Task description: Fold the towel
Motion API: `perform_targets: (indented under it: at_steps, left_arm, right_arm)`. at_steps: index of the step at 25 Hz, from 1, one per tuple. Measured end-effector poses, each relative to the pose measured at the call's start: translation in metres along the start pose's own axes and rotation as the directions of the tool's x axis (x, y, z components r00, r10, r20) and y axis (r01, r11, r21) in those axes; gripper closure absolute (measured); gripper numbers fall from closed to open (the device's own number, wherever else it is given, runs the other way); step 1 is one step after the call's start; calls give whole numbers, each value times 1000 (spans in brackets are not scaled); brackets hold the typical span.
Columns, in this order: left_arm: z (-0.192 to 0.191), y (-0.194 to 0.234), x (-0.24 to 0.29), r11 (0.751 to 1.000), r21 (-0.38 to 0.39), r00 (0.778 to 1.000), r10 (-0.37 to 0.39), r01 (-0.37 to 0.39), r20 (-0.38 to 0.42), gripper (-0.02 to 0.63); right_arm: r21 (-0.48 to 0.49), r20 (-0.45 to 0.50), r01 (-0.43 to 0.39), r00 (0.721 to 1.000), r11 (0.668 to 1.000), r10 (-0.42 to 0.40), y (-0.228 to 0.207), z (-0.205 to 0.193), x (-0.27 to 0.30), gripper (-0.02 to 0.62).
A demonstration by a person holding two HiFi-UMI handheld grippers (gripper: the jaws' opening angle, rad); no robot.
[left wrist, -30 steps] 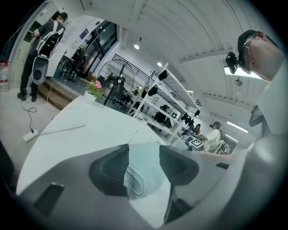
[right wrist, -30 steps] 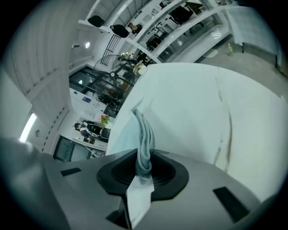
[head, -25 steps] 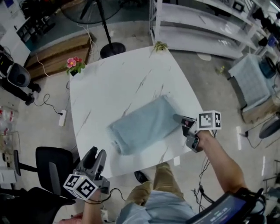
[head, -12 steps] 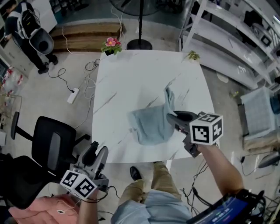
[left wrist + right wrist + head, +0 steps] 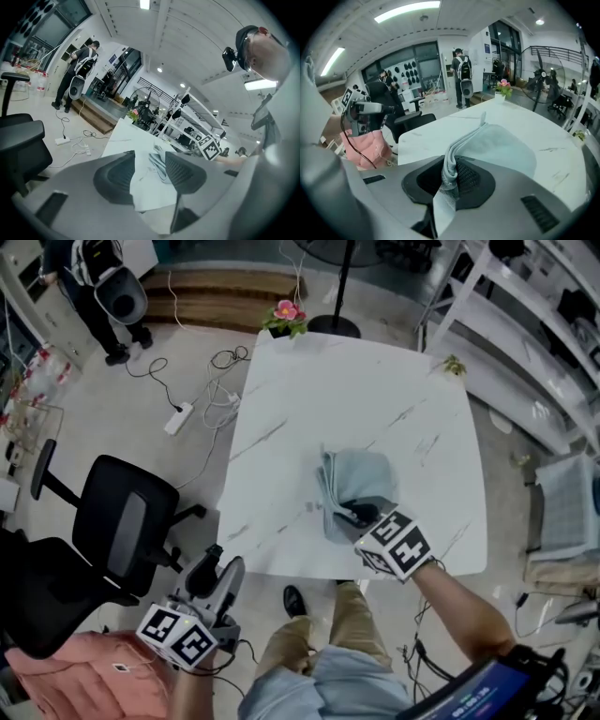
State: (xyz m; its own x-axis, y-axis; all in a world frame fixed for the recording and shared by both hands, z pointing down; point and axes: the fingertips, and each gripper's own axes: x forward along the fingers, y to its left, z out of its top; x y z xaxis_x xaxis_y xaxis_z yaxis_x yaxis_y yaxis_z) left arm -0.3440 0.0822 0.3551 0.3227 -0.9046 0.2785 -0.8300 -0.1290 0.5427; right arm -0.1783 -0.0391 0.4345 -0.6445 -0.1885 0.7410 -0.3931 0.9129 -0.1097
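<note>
A pale blue-grey towel (image 5: 361, 484) lies doubled over near the front of the white marble table (image 5: 281, 446). My right gripper (image 5: 362, 515), below its marker cube (image 5: 394, 545), is shut on the towel's bunched edge. In the right gripper view the layered towel (image 5: 499, 145) rises from between the dark pads (image 5: 466, 177) of my right gripper (image 5: 451, 176). My left gripper (image 5: 214, 577) hangs off the table's front left corner, open and holding nothing. In the left gripper view, the towel (image 5: 159, 165) shows far off between the spread fingers (image 5: 115, 176).
A black office chair (image 5: 122, 521) stands left of the table, with a pink garment (image 5: 84, 681) below it. A pink flower pot (image 5: 286, 315) and a small plant (image 5: 453, 364) sit at the far corners. Cables and a power strip (image 5: 178, 418) lie on the floor; white shelving (image 5: 534, 324) stands at the right.
My right gripper has carried the towel's right edge up and over to the left, so the flat towel is now doubled over. My left gripper stays off the table, open.
</note>
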Motion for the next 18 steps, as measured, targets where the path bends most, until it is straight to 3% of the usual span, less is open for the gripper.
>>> perform_targets:
  at_steps: [8, 11, 12, 15, 18]
  left_arm:
    - [-11, -5, 2, 1000, 5, 999, -10, 10, -31, 400]
    - [-8, -12, 9, 1000, 13, 999, -25, 26, -39, 400]
    - [-5, -15, 13, 999, 18, 999, -37, 37, -39, 400]
    - [2, -32, 31, 995, 44, 995, -86, 88, -41, 400]
    - [8, -61, 59, 984, 73, 985, -160, 164, -62, 402]
  right_arm:
    - [-87, -69, -32, 997, 996, 26, 14, -19, 30, 505]
    - [-115, -30, -116, 993, 987, 113, 35, -6, 13, 391]
    - [-118, 3, -143, 989, 983, 145, 42, 1, 1, 391]
    - [-104, 109, -158, 980, 982, 169, 41, 14, -34, 405]
    - [-49, 157, -51, 986, 997, 58, 1, 5, -59, 531]
